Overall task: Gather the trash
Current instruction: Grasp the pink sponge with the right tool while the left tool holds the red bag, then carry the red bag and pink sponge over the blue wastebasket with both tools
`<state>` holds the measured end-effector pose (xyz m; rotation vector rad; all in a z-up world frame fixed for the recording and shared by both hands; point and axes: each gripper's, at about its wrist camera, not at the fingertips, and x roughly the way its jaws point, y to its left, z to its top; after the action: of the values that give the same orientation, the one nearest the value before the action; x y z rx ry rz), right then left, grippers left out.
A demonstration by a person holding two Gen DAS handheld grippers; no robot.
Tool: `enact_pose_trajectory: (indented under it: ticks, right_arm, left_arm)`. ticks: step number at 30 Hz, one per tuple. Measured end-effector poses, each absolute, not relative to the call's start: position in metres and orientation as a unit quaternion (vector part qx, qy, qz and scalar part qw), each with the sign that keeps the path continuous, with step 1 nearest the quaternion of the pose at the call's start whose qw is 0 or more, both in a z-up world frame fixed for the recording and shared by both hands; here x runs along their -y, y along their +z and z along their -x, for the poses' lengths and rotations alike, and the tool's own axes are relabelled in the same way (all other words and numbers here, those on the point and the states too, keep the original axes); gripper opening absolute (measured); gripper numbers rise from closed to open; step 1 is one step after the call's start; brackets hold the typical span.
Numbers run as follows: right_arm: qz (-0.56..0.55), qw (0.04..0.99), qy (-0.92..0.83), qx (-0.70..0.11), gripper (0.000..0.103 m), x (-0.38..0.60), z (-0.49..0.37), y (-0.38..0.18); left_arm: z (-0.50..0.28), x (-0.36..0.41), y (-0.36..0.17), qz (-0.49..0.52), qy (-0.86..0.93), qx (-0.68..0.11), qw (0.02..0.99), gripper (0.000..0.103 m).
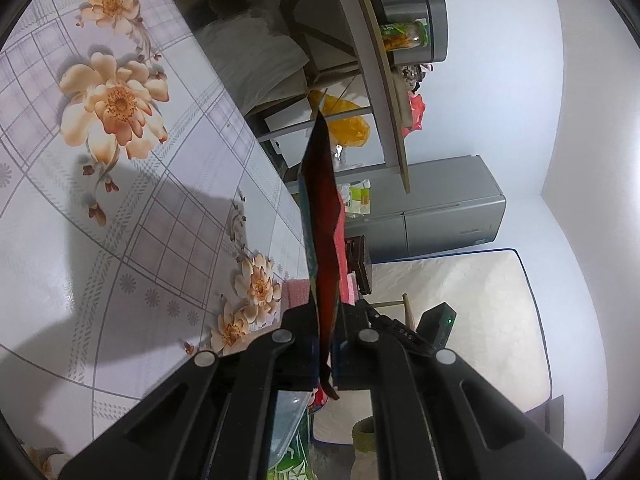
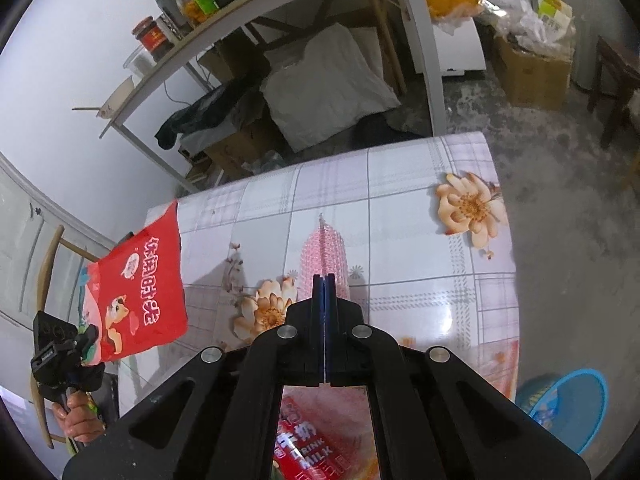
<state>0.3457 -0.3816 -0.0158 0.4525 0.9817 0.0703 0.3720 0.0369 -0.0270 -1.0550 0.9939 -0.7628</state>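
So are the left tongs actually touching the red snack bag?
Touching. In the left wrist view the left tongs pinch the red snack bag edge-on; the right wrist view shows it hanging clear of the table.

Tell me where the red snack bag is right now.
The red snack bag is off the table, clamped in the left tongs; the right wrist view shows it at the left, beside the floral table edge.

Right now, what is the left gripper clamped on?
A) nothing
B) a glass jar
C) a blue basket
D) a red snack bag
D: in the right wrist view the left gripper pinches the lower corner of the red snack bag, which hangs clear of the table; the left wrist view shows the same bag edge-on between its fingers.
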Motion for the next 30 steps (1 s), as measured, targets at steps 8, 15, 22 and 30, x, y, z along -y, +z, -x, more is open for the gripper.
enact_pose_trajectory:
  ticks: [8, 15, 22, 30]
  right_arm:
    - [-0.219, 0.872, 0.03, -0.436, 0.0, 0.389, -0.333, 0.011]
    - [-0.223, 0.889, 0.019, -0.399, 0.0, 0.4, -0.303, 0.044]
    - [-0.229, 0.904, 0.001, -0.36, 0.0, 0.417, -0.263, 0.075]
    - [-0.247, 0.919, -0.021, -0.308, 0.0, 0.447, -0.191, 0.103]
  left_arm:
    - [-0.367, -0.039, -0.016, 0.47, -0.348, -0.432, 0.686, 0.003]
    - [-0.353, -0.038, 0.001, 0.463, -0.363, -0.423, 0.689, 0.003]
    - [-0.33, -0.037, 0.03, 0.447, -0.384, -0.405, 0.699, 0.003]
    - [-0.296, -0.015, 0.072, 0.405, -0.426, -0.396, 0.705, 0.003]
